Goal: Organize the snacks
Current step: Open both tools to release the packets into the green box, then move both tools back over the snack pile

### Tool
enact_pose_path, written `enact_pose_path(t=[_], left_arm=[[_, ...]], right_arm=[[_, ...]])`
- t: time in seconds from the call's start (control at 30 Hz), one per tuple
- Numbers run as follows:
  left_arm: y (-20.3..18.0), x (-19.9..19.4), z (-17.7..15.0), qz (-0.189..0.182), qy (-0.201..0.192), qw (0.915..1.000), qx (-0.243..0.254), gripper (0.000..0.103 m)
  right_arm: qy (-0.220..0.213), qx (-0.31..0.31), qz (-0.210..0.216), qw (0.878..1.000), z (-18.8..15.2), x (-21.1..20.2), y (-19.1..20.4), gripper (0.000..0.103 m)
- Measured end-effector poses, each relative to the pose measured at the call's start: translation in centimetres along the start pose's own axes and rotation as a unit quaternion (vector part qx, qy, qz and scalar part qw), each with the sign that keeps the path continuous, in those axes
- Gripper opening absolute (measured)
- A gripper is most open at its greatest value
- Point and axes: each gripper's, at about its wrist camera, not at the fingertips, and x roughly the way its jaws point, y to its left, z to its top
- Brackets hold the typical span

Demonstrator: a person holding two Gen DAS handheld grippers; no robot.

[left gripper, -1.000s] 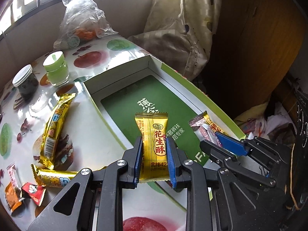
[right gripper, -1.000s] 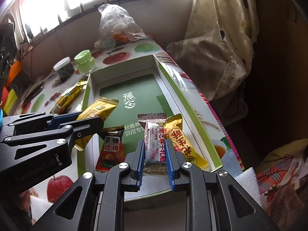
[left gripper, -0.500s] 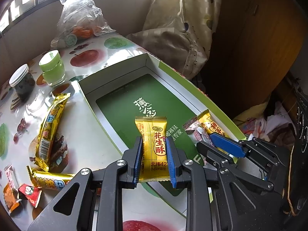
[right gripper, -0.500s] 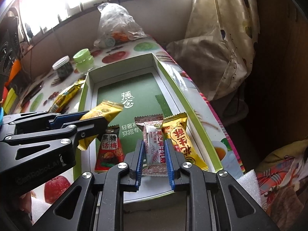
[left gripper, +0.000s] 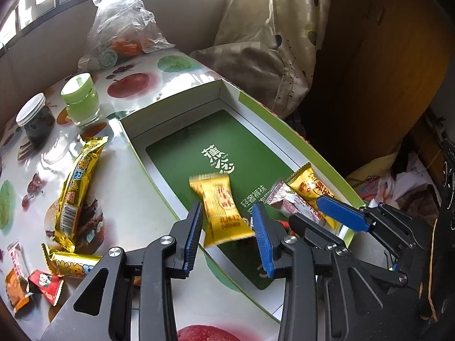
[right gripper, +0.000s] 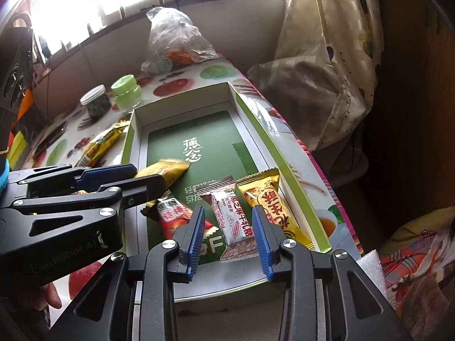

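Observation:
A green-lined open box lies on the fruit-print table. My left gripper is open; a yellow peanut candy is blurred between its spread fingers, loose over the box. It also shows in the right wrist view. My right gripper is open around a white-and-brown candy lying in the box. A yellow candy lies to its right and a red plum candy to its left.
On the table left of the box lie two gold snack bars and small red and orange candies. Two jars and a clear plastic bag stand at the back. A curtain hangs beyond the table's right edge.
Both grippers have opened. The left let go of the yellow peanut candy, which is tilting loose over the box. The right released the white-and-brown candy, which now lies in the box.

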Motion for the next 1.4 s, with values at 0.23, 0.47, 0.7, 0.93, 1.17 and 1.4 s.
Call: enact_pose_path(t=[0.23, 0.47, 0.7, 0.93, 1.17, 1.4], left_arm=[[0.0, -0.2, 0.0, 0.0, -0.001, 1.0, 0.0, 0.038], [-0.1, -0.7, 0.0, -0.003, -0.008, 1.0, -0.001, 0.048], [0.0, -1.2, -0.1, -0.001, -0.012, 0.9999, -0.003, 0.048], [-0.1, -2.3, -0.5, 0.008, -0.027, 0.9996, -0.001, 0.048], [0.7, -3.5, -1.2, 0.019, -0.039, 0.9991, -0.003, 0.048], [2.5, -5.3, -2.2, 0.024, -0.051, 0.9981, -0.021, 0.048]], right_arm=[[-0.002, -0.004, -0.005, 1.0, 0.0, -0.2, 0.2, 0.038], [-0.005, -0.011, -0.012, 1.0, 0.0, -0.6, 0.4, 0.045], [-0.005, -0.014, -0.019, 1.0, 0.0, -0.8, 0.4, 0.047], [-0.013, -0.021, -0.024, 0.999, -0.1, -1.4, 0.7, 0.049], [-0.024, -0.024, -0.022, 0.999, -0.1, -2.3, 1.3, 0.049], [-0.036, -0.041, -0.003, 0.999, 0.1, -3.1, 2.8, 0.049]])
